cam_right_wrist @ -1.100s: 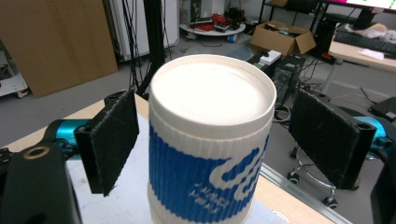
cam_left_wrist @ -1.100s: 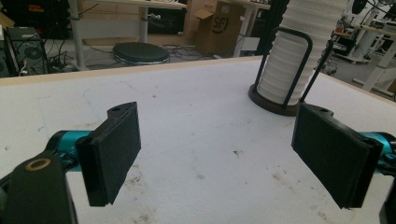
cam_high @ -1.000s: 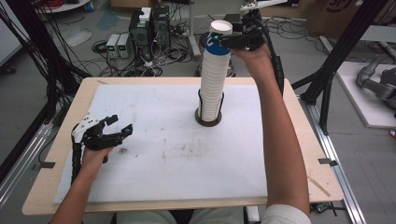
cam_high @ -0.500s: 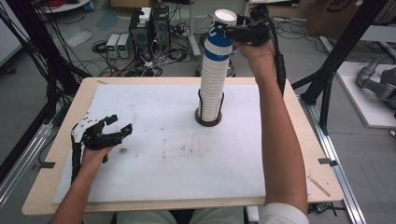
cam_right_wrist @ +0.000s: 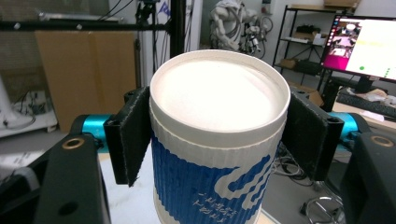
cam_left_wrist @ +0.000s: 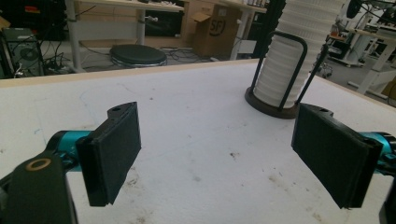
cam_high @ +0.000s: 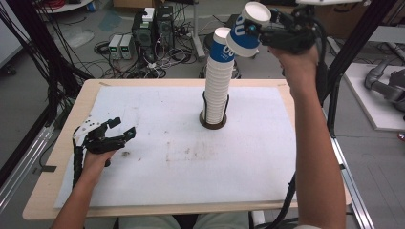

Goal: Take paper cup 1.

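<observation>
Cup (cam_high: 248, 29), white with a blue wave print, sat clamped between the fingers (cam_right_wrist: 133, 140) of the right gripper (cam_high: 260, 31), lifted clear of the stack (cam_high: 218, 78) and hanging in the air just off to the stack's two o'clock, well above the surface (cam_high: 157, 143). It was tilted, its closed white bottom turned up and toward the far side of the room, its mouth slanting down toward the stack. The right gripper's jaws had just been closing, and in the right gripper view the two black pads pressed on opposite sides of the cup just under the raised rim of its bottom, so the grip looked firm. The stack of nested cups stood upright in a dark round holder (cam_high: 213, 121) with thin wire uprights, a little past the middle of the white-covered surface toward twelve o'clock; its topmost cup showed the same blue print, while the ones below showed as white ribbed rims. The person's right forearm rose steeply from the near edge at about five o'clock up to the raised hand. Over at nine o'clock the left gripper (cam_high: 122, 131) rested low near the surface, held in the left hand (cam_high: 95, 160), its fingers (cam_left_wrist: 109, 158) spread wide apart with nothing between them, pointed across the surface toward the holder (cam_left_wrist: 275, 100) and the stack (cam_left_wrist: 292, 51) in it.
</observation>
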